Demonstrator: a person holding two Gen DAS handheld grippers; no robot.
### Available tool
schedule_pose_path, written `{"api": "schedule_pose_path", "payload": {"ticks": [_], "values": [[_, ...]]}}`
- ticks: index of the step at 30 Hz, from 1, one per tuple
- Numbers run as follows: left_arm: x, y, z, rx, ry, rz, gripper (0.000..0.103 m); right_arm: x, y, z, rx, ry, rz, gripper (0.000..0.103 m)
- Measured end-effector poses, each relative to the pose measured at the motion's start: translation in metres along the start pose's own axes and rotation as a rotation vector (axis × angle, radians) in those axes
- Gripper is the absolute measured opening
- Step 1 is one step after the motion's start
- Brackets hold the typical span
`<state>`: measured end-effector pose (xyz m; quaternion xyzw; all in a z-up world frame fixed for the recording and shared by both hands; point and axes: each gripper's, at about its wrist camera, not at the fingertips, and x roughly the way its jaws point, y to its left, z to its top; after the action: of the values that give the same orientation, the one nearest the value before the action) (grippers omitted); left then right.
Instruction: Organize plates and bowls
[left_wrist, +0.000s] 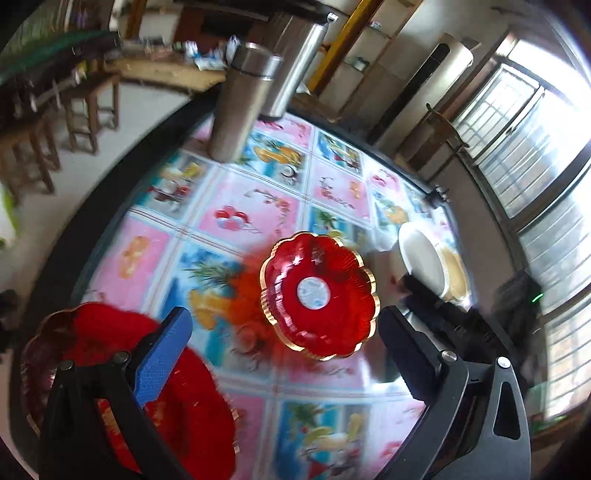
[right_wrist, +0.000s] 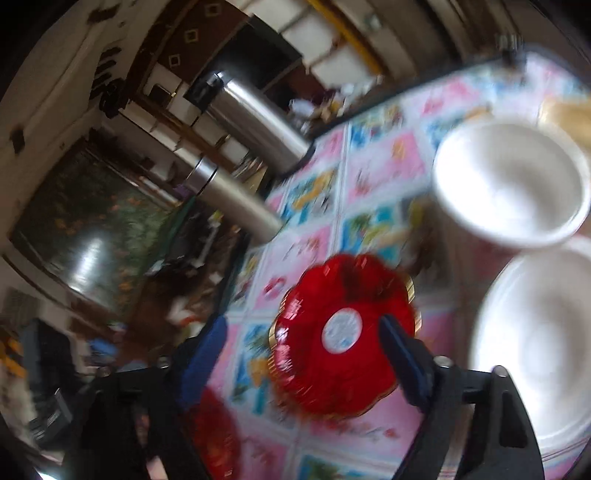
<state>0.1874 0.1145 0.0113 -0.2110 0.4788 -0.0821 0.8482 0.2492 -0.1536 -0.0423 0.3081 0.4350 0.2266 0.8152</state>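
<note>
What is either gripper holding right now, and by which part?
Nothing. The left gripper is open with no dish between its fingers, and the right gripper is open above the small red dish, not gripping it.

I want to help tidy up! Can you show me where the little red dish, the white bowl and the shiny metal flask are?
little red dish (left_wrist: 319, 295): left wrist view, on its pale round centre.
white bowl (right_wrist: 511, 184): right wrist view, on its inside wall.
shiny metal flask (left_wrist: 242, 107): left wrist view, on the nearer flask's body.

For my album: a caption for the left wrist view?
Open left gripper above a red dish on the table.
</note>
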Motion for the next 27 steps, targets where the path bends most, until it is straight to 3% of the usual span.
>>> {"api": "schedule_pose_path", "payload": {"ticks": [3,5,9,12,16,19,27], "values": [[0.023,-0.001,0.012,-0.040,0.073,-0.025,0.097,0.004,-0.014,-0.002,0.092,0.050,0.051,0.078],[0.040,0.000,0.015,-0.078,0.116,-0.020,0.097,-0.003,-0.011,-0.003,0.083,0.080,0.080,0.078],[0.067,0.001,0.019,-0.140,0.183,-0.040,0.097,-0.028,0.006,-0.008,0.000,0.060,0.017,0.078],[0.079,-0.001,0.020,-0.148,0.194,-0.013,0.097,-0.030,-0.003,-0.005,0.021,0.089,0.011,0.078],[0.093,0.001,0.019,-0.161,0.214,-0.008,0.097,-0.014,-0.026,-0.006,0.156,0.176,0.045,0.076],[0.098,0.004,0.018,-0.182,0.215,-0.010,0.097,-0.009,-0.027,-0.008,0.146,0.201,-0.001,0.073],[0.094,0.005,-0.001,-0.271,0.148,-0.100,0.097,-0.004,-0.038,-0.010,0.182,0.207,-0.035,0.070]]}}
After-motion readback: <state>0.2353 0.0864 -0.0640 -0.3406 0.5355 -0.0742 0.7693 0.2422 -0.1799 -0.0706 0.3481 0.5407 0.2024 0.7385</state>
